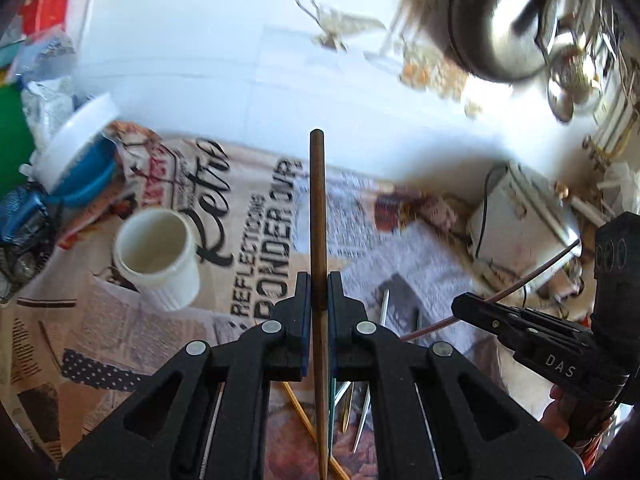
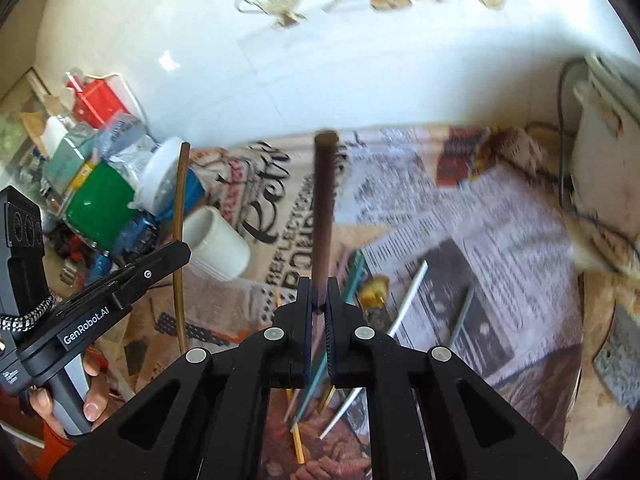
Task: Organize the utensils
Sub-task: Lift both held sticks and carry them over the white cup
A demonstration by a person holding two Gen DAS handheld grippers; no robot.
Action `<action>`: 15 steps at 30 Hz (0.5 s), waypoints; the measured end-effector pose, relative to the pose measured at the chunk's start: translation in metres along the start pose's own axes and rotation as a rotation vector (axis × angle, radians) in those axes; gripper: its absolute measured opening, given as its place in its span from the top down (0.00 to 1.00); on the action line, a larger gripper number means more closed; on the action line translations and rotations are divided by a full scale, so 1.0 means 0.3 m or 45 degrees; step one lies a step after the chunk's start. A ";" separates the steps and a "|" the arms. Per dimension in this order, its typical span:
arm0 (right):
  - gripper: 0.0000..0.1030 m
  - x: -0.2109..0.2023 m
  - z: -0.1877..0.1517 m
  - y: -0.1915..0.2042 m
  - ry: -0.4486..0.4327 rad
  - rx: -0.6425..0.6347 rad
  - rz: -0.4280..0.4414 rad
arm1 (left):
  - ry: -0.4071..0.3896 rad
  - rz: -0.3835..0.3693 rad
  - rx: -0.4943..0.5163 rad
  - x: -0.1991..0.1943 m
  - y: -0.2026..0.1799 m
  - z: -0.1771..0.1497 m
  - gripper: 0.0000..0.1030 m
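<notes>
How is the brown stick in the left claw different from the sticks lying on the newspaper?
The brown stick is held up off the newspaper, clamped in the shut left claw; the loose sticks lie flat, untouched. It is dark brown; they are white, green and yellow. All are thin and straight.

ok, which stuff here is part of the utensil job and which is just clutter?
Job:
- brown chopstick in left gripper
- dark chopstick in right gripper
- loose sticks on the newspaper
- white cup

Clutter:
- green tub
- red box
- steel pot
</notes>
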State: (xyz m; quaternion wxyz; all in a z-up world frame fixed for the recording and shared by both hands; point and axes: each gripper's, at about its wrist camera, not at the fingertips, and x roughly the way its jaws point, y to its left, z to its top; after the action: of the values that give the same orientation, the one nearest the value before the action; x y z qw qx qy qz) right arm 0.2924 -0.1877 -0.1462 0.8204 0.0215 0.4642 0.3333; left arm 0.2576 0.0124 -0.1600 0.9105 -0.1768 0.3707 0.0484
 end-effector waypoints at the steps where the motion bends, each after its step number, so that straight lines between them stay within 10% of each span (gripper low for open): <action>1: 0.95 -0.005 0.013 0.012 -0.011 -0.019 0.009 | -0.028 0.015 -0.012 -0.019 0.008 0.011 0.95; 15: 0.95 -0.057 0.151 0.206 -0.158 -0.170 0.128 | -0.270 0.113 -0.069 -0.189 0.158 0.152 0.95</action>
State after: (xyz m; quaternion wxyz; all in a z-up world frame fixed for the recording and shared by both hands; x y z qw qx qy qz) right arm 0.2890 -0.1369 -0.0863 0.8295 0.0107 0.3874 0.4023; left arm 0.2364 0.0753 -0.1041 0.9364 -0.1787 0.2783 0.1172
